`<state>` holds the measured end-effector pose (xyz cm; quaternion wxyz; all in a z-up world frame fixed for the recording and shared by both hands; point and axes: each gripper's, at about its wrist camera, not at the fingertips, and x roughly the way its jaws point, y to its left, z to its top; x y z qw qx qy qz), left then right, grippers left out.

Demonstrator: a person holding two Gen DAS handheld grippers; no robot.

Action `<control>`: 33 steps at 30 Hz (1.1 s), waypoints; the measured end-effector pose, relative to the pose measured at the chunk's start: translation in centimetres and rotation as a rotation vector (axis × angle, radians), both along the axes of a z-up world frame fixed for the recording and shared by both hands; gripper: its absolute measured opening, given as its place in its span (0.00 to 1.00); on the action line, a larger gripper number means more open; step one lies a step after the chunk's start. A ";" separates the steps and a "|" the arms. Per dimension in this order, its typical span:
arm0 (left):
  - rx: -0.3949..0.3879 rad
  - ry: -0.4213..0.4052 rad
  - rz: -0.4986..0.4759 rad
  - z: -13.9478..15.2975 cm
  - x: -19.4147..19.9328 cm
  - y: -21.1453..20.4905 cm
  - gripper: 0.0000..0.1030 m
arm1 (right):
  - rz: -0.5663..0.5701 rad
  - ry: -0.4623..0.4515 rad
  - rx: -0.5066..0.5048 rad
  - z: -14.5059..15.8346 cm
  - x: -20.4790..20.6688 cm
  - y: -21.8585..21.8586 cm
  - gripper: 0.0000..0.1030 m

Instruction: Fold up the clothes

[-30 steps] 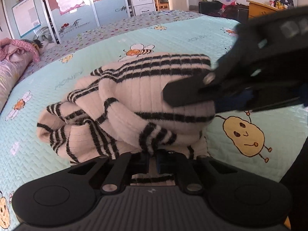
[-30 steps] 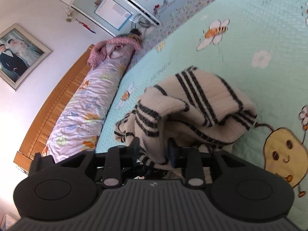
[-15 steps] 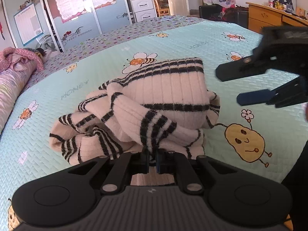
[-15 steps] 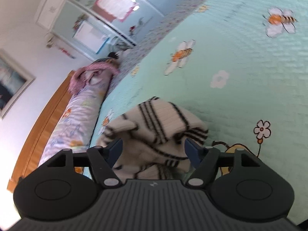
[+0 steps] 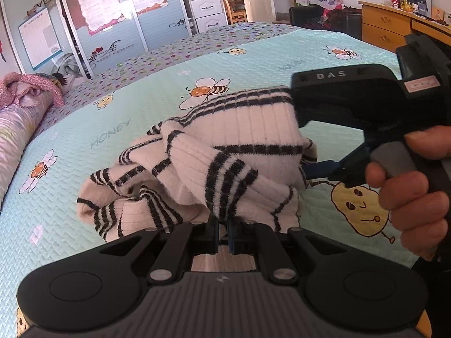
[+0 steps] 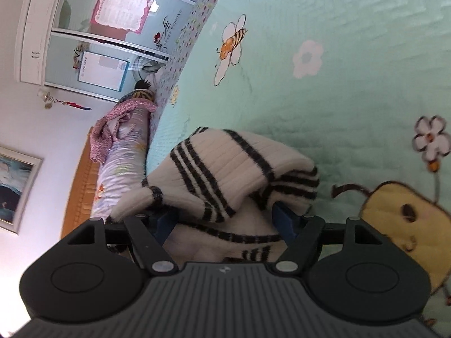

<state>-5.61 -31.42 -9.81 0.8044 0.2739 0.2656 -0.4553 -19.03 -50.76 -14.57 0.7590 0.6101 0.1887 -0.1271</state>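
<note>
A cream knit sweater with black stripes [image 5: 239, 140] lies bunched and partly folded on the mint bee-print quilt [image 5: 112, 140]. My left gripper [image 5: 222, 236] is shut on the sweater's near edge, low in the left wrist view. My right gripper [image 5: 298, 132], held by a person's hand [image 5: 408, 183], reaches in from the right. It is open, one finger above and one below the sweater's right end. In the right wrist view the sweater [image 6: 225, 169] bulges between the wide-set blue pads [image 6: 282, 217] of that gripper [image 6: 224, 219].
A rolled lilac duvet [image 5: 17, 129] with a pink garment [image 5: 28, 87] lies along the bed's left side by the wooden headboard [image 6: 81, 191]. Wardrobe doors [image 5: 98, 28] stand beyond the bed. A wooden dresser [image 5: 389, 28] is at the right.
My right gripper let go of the sweater's top, opened wide, rolled and dropped to straddle the sweater's right end. The sweater settled a little. The left gripper stayed shut in place.
</note>
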 end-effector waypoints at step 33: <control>0.024 0.018 0.050 2.1 1.5 0.9 0.18 | 0.140 -0.075 -0.280 6.8 3.8 2.5 0.16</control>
